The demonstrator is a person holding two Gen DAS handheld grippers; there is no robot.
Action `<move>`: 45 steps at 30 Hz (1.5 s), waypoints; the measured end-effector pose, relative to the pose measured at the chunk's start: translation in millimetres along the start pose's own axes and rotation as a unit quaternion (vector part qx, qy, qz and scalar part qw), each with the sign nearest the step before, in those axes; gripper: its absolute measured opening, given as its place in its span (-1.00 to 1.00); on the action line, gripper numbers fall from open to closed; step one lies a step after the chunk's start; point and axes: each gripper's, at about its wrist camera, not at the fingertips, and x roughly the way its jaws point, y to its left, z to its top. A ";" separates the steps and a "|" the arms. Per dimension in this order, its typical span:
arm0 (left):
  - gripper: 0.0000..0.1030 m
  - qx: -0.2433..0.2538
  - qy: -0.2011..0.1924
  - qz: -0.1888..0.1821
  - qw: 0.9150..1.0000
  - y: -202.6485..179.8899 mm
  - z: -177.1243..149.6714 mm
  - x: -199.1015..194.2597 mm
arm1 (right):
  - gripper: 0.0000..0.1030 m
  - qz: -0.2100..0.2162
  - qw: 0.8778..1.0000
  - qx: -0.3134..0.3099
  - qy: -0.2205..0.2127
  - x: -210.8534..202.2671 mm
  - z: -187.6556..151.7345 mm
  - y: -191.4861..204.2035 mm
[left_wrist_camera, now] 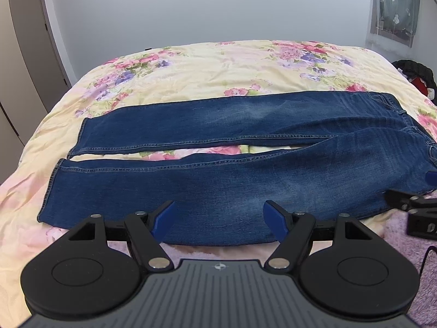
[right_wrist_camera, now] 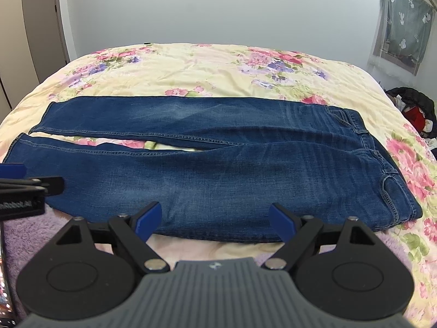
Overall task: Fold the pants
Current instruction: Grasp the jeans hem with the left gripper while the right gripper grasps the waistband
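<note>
Lying flat across a floral bedspread [left_wrist_camera: 218, 63], the blue jeans [left_wrist_camera: 218, 180] stretch sideways, waistband at the right and hems at the left. The 2 legs sit slightly apart, with a narrow strip of bedspread showing between them from the hems up to the crotch. The near leg runs along the near edge of the bed.

The left gripper [left_wrist_camera: 219, 218] hovers over the near leg around its middle, its 2 blue fingertips [left_wrist_camera: 164, 216] spread wide with nothing between them; the denim lies below and ahead of them. The right gripper [right_wrist_camera: 215, 218] is likewise spread wide and empty, poised over the near edge of the jeans at the thigh part, closer to the waistband. Whether either gripper's tips touch the fabric cannot be told.

In each wrist view the other gripper shows at the frame edge, just beside the near leg.

A grey wall [left_wrist_camera: 204, 8], a curtained window [right_wrist_camera: 404, 22] and a dark clothes pile [right_wrist_camera: 415, 109] lie beyond.
</note>
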 end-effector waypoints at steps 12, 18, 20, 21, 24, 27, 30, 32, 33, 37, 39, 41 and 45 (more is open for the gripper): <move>0.20 0.064 0.000 0.076 0.995 102.9 9.1 26.5 | 0.59 -0.039 0.999 -0.012 0.002 32.0 11.1 -127.8; 0.03 0.084 0.031 0.070 0.994 158.5 5.1 53.4 | 0.55 -0.059 0.998 -0.017 0.033 49.7 23.5 -202.3; 0.03 0.110 0.043 0.072 0.990 168.3 -1.2 61.1 | 0.37 -0.054 0.997 -0.006 0.046 54.9 27.8 -228.3; 0.03 0.118 0.052 0.073 0.989 173.3 -4.4 65.1 | 0.24 -0.056 0.997 -0.005 0.053 57.4 29.5 -240.1; 0.03 0.145 0.078 0.071 0.984 188.8 -16.7 74.4 | -0.03 -0.073 0.994 -0.033 0.072 62.2 32.5 -266.0; 0.03 0.196 0.102 0.073 0.973 198.9 -32.4 86.3 | -0.17 -0.078 0.988 -0.084 0.098 64.1 34.1 -288.0; 0.04 0.242 0.129 0.070 0.959 205.5 -49.9 99.6 | -0.25 -0.095 0.980 -0.124 0.125 62.3 38.0 -310.3; 0.05 0.269 0.145 0.075 0.949 205.9 -60.9 109.4 | -0.25 -0.108 0.973 -0.146 0.145 56.1 42.3 -324.0; 0.07 0.281 0.152 0.081 0.944 206.1 -65.8 115.1 | -0.24 -0.115 0.969 -0.156 0.153 53.5 44.1 -330.4; 0.22 0.305 0.151 0.102 0.935 203.4 -76.1 134.8 | -0.24 -0.132 0.957 -0.190 0.176 50.5 41.5 -347.5; 0.24 0.316 0.147 0.116 0.930 199.3 -79.0 145.3 | -0.24 -0.133 0.956 -0.198 0.172 52.5 34.7 -349.9; 0.25 0.325 0.143 0.140 0.924 193.8 -80.3 154.7 | -0.24 -0.125 0.955 -0.210 0.165 57.9 23.9 -345.6; 0.09 0.337 0.126 0.160 0.919 184.5 -77.8 163.0 | -0.20 -0.109 0.949 -0.250 0.159 75.5 -0.3 -324.9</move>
